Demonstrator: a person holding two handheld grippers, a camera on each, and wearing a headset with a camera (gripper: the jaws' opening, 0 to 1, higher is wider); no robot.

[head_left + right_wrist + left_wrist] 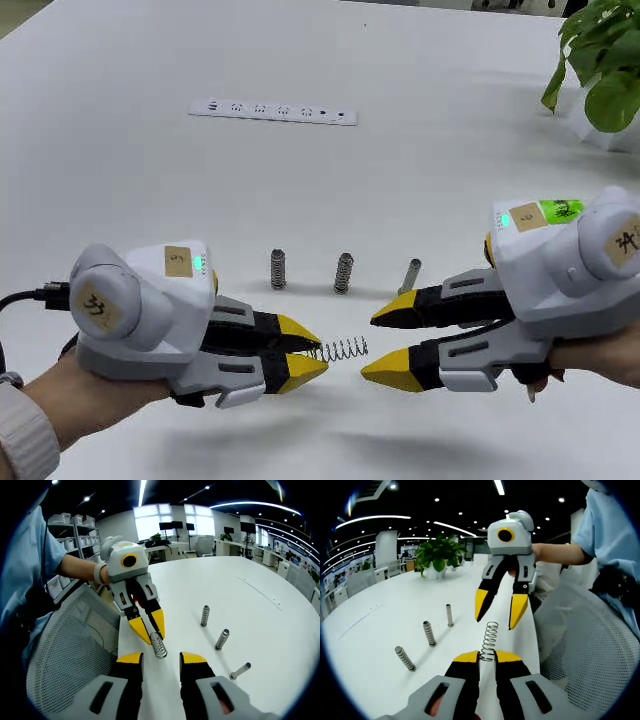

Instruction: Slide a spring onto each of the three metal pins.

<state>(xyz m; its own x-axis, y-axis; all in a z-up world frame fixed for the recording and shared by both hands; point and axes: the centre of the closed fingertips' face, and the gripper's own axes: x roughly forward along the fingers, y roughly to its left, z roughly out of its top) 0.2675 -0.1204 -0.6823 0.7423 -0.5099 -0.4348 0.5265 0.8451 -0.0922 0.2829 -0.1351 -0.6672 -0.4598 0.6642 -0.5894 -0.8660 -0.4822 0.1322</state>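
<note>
**benchnewb:** The last spring [340,350] is up in the air on the near side of the pin row, lying roughly level between the two grippers. The left gripper [318,352] is clamped on its left end. The right gripper [368,346] faces the free end with its jaws wide apart, not touching it. The left pin [278,268] and middle pin [343,272] look sleeved already, and the right pin [409,276] is bare. How would you play this?

**coilguy:** Looks like a handover to me, since the bare pin is on the right gripper's side. Close the right jaws on the coil around its middle, and go gently. Squeeze hard and a soft coil like that will probably kink or ping away. Don't let the left jaws go until the right ones clearly have it. Leave a few turns poking out past the tips so the open end can find the pin top.

**benchnewb:** And the drop?

**coilguy:** Turn the spring to match the pin's axis, line the bore up over the tip, lower it, then let go. Come in from the right so you don't clip the middle pin. The table [300,180] looks smooth, so I'd guess a dropped spring rolls off somewhere annoying.
</note>
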